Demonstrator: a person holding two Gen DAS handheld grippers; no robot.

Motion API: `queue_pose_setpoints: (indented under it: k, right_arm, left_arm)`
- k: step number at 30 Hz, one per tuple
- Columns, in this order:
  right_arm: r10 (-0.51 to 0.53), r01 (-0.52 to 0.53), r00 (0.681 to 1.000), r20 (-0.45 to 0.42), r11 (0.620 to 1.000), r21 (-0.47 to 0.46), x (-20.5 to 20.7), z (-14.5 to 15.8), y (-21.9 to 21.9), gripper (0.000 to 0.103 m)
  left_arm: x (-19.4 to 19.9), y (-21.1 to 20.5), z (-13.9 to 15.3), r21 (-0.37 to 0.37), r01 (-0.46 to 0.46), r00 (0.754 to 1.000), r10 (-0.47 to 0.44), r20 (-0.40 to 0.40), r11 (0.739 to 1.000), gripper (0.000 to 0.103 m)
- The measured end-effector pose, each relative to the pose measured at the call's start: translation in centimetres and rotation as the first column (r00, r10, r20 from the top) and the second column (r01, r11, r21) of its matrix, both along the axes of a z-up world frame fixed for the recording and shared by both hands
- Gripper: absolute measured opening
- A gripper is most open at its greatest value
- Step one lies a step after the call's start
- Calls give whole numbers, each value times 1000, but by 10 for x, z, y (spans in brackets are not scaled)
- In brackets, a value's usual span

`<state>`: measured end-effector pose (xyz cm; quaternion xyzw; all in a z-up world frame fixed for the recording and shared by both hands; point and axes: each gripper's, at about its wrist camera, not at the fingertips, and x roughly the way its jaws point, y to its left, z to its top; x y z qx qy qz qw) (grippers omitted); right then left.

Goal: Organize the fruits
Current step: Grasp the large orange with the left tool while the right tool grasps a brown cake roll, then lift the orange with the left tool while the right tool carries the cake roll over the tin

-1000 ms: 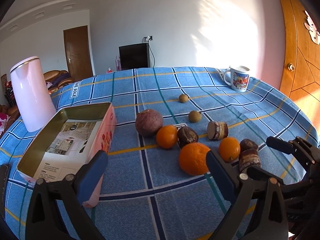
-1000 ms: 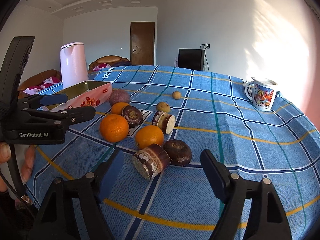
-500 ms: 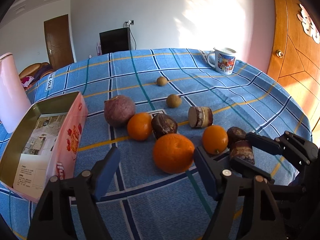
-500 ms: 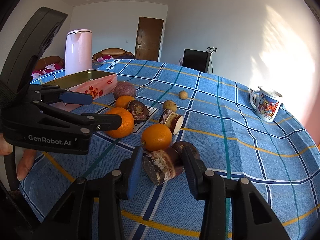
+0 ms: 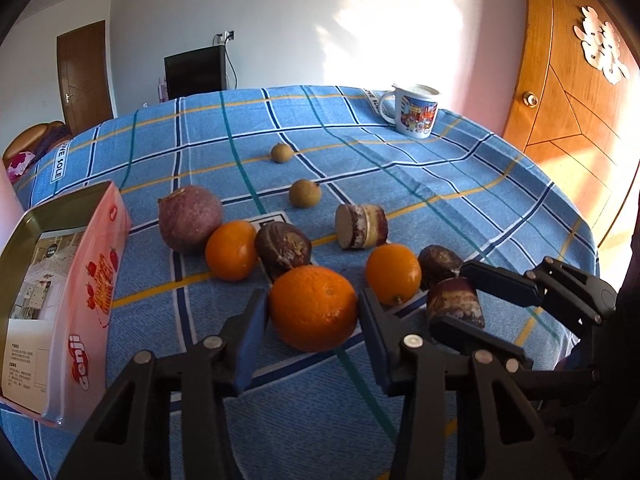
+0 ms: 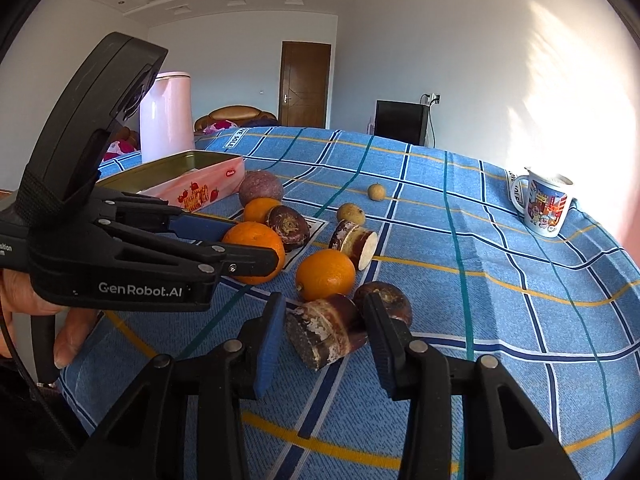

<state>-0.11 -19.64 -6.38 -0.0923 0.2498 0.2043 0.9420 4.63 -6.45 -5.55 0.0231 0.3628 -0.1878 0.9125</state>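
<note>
Several fruits lie on the blue checked tablecloth (image 5: 400,168). My left gripper (image 5: 312,320) has its fingers on both sides of a big orange (image 5: 313,307), touching or nearly touching it on the cloth. My right gripper (image 6: 325,330) is closed around a cut brown sugarcane piece (image 6: 326,330), also seen in the left wrist view (image 5: 454,302). Nearby lie two smaller oranges (image 5: 231,249) (image 5: 393,273), a purple round fruit (image 5: 189,218), dark brown fruits (image 5: 282,245), another cane piece (image 5: 361,226) and two small longans (image 5: 305,193).
An open pink tin box (image 5: 60,280) stands at the left. A painted mug (image 5: 414,114) stands at the far right of the table. A pink kettle (image 6: 165,118) stands behind the box. The table edge drops off at the right, by a wooden door (image 5: 568,92).
Both grippers moved forward and narrowed: the left one came around the big orange, the right one closed onto the near cane piece.
</note>
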Motion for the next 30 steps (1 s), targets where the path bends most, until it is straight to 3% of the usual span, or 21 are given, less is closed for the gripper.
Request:
queue_pose_setpoints:
  k: [12, 23, 30]
  right_arm:
    - [24, -24, 999, 41, 999, 21, 2, 20, 4, 43]
    - [80, -83, 993, 84, 996, 35, 8, 44, 25, 43]
    - [121, -125, 986, 116, 992, 30, 12, 58, 42, 43]
  left_arm:
    - [-14, 15, 14, -27, -42, 995, 44, 86, 999, 47]
    - [-26, 39, 35, -30, -131, 970, 134, 203, 991, 47]
    - [-28, 57, 42, -41, -184, 953, 188, 238, 982, 47]
